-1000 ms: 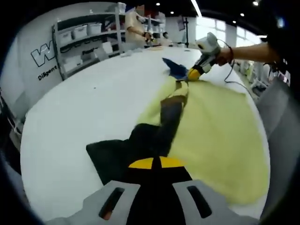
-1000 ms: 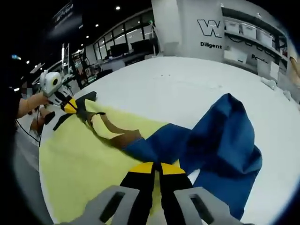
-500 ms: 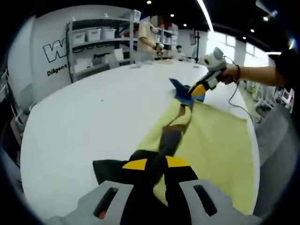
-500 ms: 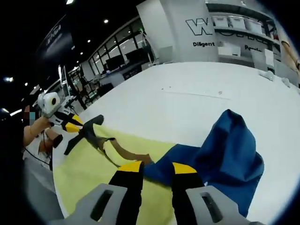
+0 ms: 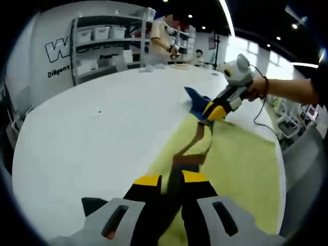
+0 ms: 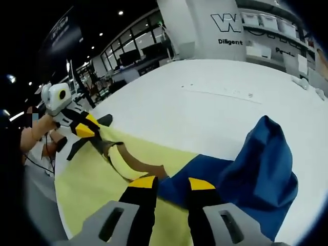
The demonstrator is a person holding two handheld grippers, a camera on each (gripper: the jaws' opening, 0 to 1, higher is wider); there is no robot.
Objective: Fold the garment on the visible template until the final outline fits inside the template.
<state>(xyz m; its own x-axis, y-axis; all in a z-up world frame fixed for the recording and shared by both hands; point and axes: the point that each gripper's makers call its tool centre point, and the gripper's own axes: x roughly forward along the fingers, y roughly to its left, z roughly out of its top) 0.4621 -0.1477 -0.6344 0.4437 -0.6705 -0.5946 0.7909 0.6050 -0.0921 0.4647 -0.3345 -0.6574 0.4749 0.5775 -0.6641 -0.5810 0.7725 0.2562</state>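
Over the yellow template (image 5: 241, 164) on the white counter (image 5: 102, 123), we hold the blue garment (image 6: 241, 179) stretched: left tongs (image 5: 166, 180) and right tongs (image 6: 165, 183) both pinch cloth. Next we should fold toward 6 o'clock.

Both views are bright and evenly lit by ceiling lamps (image 5: 226, 15) and strips overhead. The white table (image 5: 92, 128) reflects light strongly, almost washed out, with soft shadows. Fisheye distortion bends the table edges and shelves (image 5: 97, 46). Far background is slightly blurred; daylight glares from windows (image 5: 241, 46).
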